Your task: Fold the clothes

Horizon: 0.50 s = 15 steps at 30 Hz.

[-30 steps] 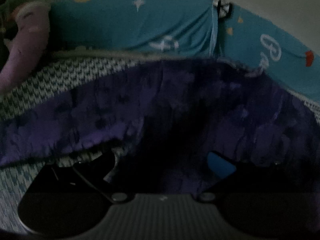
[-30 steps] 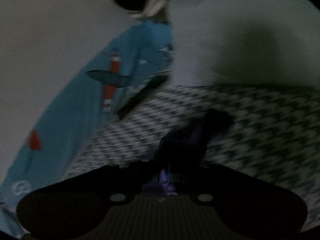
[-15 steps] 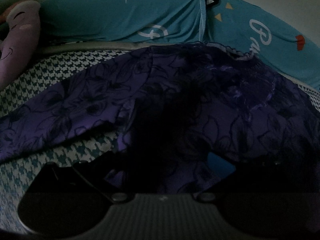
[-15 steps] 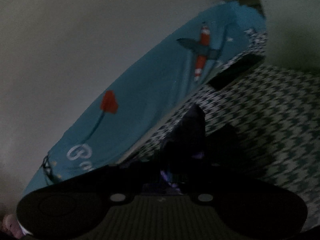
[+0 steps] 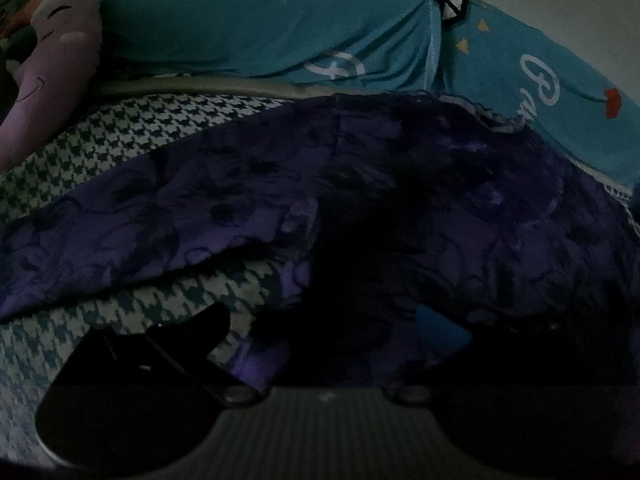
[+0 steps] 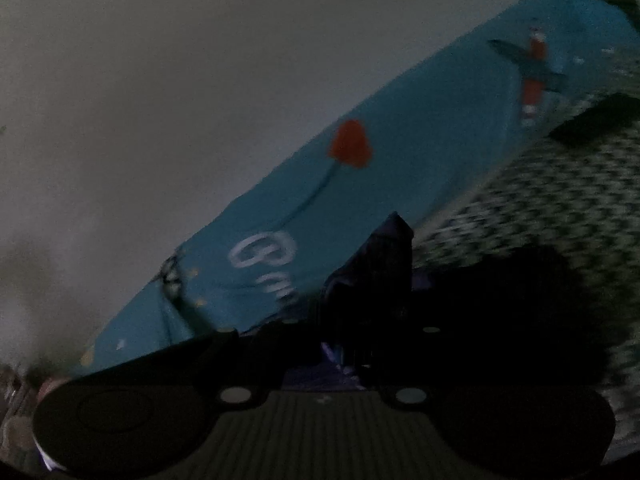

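A dark purple flowered garment (image 5: 248, 208) lies spread on the houndstooth bed cover (image 5: 132, 136) in the left wrist view. My left gripper (image 5: 324, 328) hangs low over its near edge, its black fingers wide apart and open, with cloth lying between them and a blue pad (image 5: 440, 330) showing on the right one. In the right wrist view my right gripper (image 6: 360, 320) is shut on a corner of the purple garment (image 6: 384, 264), which sticks up as a dark peak from between the fingers. The picture is dim and blurred.
A long blue bolster (image 5: 280, 36) (image 6: 360, 192) with stars, white lettering and a red aeroplane runs along the pale wall (image 6: 200, 80). A purple plush toy (image 5: 56, 64) lies at the far left. A dark flat object (image 6: 592, 120) rests on the cover (image 6: 560, 200).
My right gripper has swung left along the bolster with the purple corner held in it, so the aeroplane print slid to the right of its view. The left gripper has stayed almost still.
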Each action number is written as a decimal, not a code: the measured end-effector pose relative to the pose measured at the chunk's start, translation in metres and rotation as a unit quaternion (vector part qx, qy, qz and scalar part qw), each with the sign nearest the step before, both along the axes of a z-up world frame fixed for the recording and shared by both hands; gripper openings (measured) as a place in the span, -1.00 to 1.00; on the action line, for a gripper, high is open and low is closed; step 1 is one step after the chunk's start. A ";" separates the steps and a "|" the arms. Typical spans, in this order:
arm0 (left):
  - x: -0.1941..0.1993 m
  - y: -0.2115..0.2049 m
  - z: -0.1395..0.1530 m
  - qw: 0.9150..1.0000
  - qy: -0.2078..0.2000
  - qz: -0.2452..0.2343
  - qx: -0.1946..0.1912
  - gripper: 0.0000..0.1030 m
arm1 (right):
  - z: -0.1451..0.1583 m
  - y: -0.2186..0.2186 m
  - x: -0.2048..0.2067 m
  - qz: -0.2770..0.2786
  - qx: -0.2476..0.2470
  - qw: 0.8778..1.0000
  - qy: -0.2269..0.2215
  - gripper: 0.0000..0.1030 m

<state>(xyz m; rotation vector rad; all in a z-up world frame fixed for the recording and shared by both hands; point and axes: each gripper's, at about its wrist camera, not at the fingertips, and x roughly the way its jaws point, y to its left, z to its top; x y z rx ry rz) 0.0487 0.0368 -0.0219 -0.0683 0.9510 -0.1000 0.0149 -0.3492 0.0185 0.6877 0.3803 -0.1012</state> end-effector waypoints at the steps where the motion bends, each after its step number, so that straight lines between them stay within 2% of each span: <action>1: -0.001 0.002 0.001 1.000 -0.003 0.002 0.002 1.00 | 0.001 0.008 0.003 0.013 0.000 1.000 -0.006 -0.83; 4: -0.003 0.006 0.004 1.000 -0.012 0.007 0.009 1.00 | 0.005 0.039 0.011 0.065 -0.002 0.998 -0.024 -0.83; 7: -0.004 0.012 0.007 0.999 -0.024 0.016 0.015 1.00 | 0.004 0.077 0.018 0.134 -0.013 0.990 -0.031 -0.82; 9: -0.004 0.017 0.008 0.999 -0.030 0.023 0.019 1.00 | 0.000 0.104 0.022 0.191 -0.029 0.981 -0.023 -0.75; 10: -0.004 0.019 0.009 0.999 -0.032 0.027 0.020 1.00 | -0.003 0.114 0.023 0.213 -0.043 0.976 -0.016 -0.67; 11: -0.004 0.022 0.010 0.999 -0.034 0.031 0.021 1.00 | -0.005 0.124 0.023 0.231 -0.060 0.971 -0.009 -0.49; 12: -0.004 0.024 0.010 0.999 -0.035 0.035 0.021 1.00 | -0.008 0.134 0.023 0.249 -0.076 0.966 -0.001 -0.42; 15: -0.004 0.029 0.011 0.998 -0.036 0.043 0.020 1.00 | -0.012 0.140 0.020 0.265 -0.087 0.960 0.009 -0.41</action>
